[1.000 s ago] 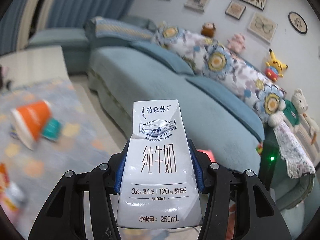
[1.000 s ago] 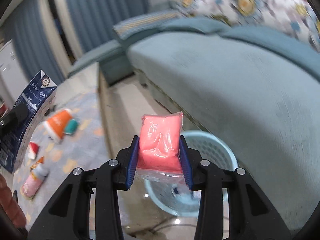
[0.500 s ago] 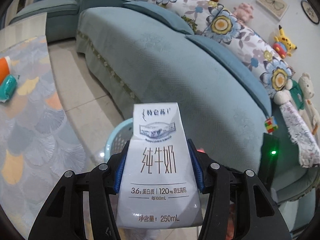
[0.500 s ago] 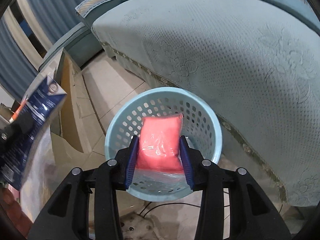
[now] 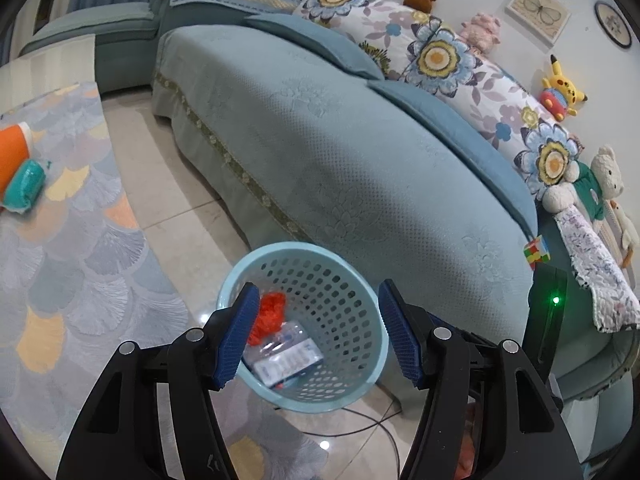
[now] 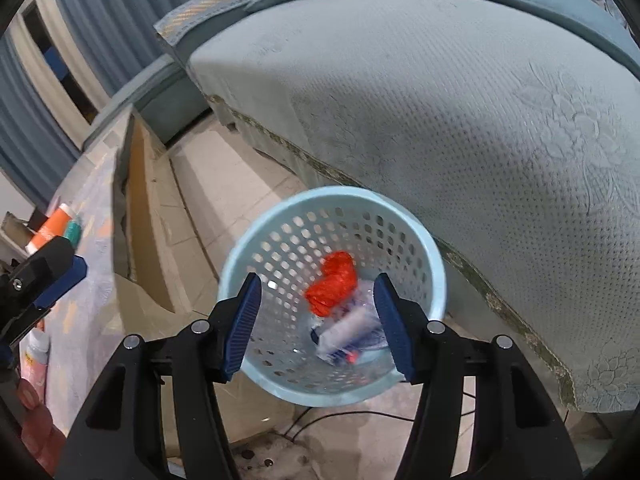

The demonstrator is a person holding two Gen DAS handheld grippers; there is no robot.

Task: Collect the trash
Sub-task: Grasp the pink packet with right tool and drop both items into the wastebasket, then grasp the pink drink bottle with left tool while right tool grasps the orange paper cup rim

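Note:
A light blue perforated basket (image 5: pixel 362 280) stands on the tiled floor beside the sofa. It also shows in the right wrist view (image 6: pixel 424 236). Inside it lie a red crumpled packet (image 5: pixel 270 314) (image 6: pixel 334 284) and a white milk carton (image 5: pixel 288 358) (image 6: pixel 346 330). My left gripper (image 5: pixel 316 332) is open and empty above the basket. My right gripper (image 6: pixel 316 322) is open and empty above the basket. An orange cup (image 5: pixel 12 154) and a teal packet (image 5: pixel 26 184) lie on the patterned table at the left.
A blue-green sofa (image 5: pixel 340 152) with floral cushions runs right of the basket. A black cable (image 5: pixel 360 426) lies on the floor in front of the basket. A pink bottle (image 6: pixel 36 356) lies on the table. The left gripper's finger (image 6: pixel 52 276) shows at the right wrist view's left edge.
Both grippers opened over the basket. The milk carton left my left gripper and the red packet left my right gripper; both now lie inside the basket.

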